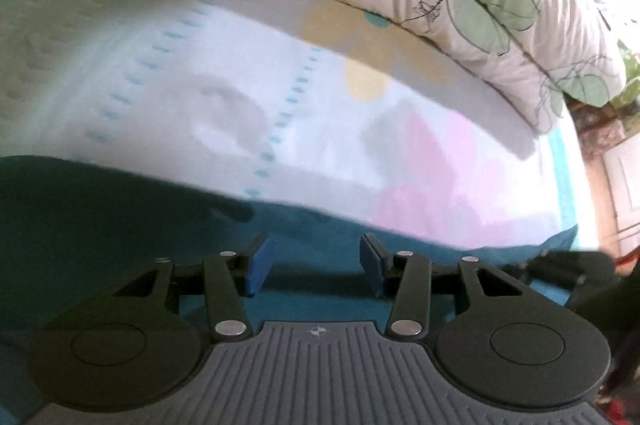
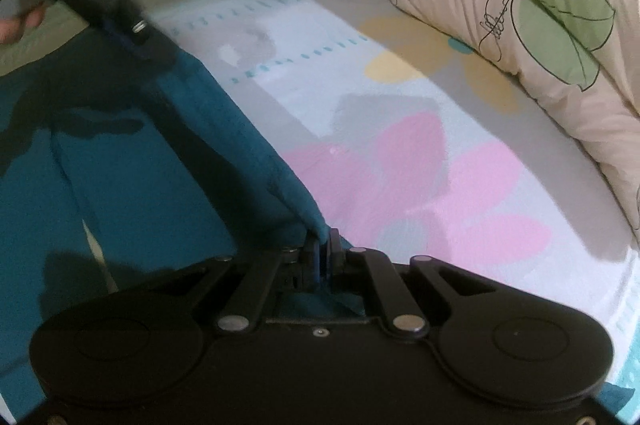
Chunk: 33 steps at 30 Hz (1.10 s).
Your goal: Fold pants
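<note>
Now the teal pants (image 2: 120, 185) lie spread on the bed (image 2: 400, 161), near the pillows (image 2: 560, 37). Right claw (image 2: 323, 253) is clamped on the pants' edge, lifting a fold. Left claw (image 1: 316, 265) hovers over the cloth, jaws apart and holding nothing.

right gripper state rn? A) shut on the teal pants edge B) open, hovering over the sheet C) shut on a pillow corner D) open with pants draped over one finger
A: in the right wrist view the right gripper has its jaws closed together with the edge of the teal pants pinched between them; the pillow lies apart, further up the bed.
</note>
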Motion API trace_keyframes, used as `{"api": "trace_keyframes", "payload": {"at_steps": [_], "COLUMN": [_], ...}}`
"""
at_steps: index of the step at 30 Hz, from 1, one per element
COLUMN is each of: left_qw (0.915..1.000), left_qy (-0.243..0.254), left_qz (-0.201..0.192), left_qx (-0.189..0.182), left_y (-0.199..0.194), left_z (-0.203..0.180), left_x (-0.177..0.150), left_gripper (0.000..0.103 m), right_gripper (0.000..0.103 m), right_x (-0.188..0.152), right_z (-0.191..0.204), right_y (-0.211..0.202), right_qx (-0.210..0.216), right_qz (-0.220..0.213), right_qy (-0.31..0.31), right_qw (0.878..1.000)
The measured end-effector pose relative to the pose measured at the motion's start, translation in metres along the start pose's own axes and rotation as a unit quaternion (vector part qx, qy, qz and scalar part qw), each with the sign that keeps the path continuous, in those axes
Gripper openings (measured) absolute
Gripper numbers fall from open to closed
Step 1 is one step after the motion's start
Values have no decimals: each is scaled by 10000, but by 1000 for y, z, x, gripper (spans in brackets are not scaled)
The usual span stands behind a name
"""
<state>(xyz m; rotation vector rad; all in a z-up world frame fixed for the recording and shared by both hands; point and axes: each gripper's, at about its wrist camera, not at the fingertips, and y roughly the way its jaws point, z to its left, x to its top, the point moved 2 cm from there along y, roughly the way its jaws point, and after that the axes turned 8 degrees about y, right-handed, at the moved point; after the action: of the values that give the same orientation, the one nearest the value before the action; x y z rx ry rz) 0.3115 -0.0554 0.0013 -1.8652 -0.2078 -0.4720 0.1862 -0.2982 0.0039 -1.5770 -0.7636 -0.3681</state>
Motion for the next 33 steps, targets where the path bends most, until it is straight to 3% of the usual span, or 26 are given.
{"api": "trace_keyframes", "payload": {"at_steps": [4,8,15,22,33], "left_qw": [10000,9993,9956,9936,9933], "left_qy": [5,-293,-759,-843,-706], "left_qz": [52,188,490,623,908], "left_qx": [21,-143,-256,-421,-108], "left_y": [6,11,27,35,50], "left_z": [-12,-17,-20,-36,-42], "left_x": [2,-4,-16,-28,-55], "left_gripper": [46,46,46,46,46], "right_gripper": [8,8,8,8,8], "right_x": [-2,-8,-21,-36,-59], "right_z": [1,5,20,34,61], "right_y": [-3,-5,-7,-14,-33], "right_qx": [-83,-112,-170,-123,-59], "right_qz": [-42,-103,-183,-126,-291], "right_qy": [52,43,-219,-532,-974], "right_qw": [9999,9999,9994,9984,9948]}}
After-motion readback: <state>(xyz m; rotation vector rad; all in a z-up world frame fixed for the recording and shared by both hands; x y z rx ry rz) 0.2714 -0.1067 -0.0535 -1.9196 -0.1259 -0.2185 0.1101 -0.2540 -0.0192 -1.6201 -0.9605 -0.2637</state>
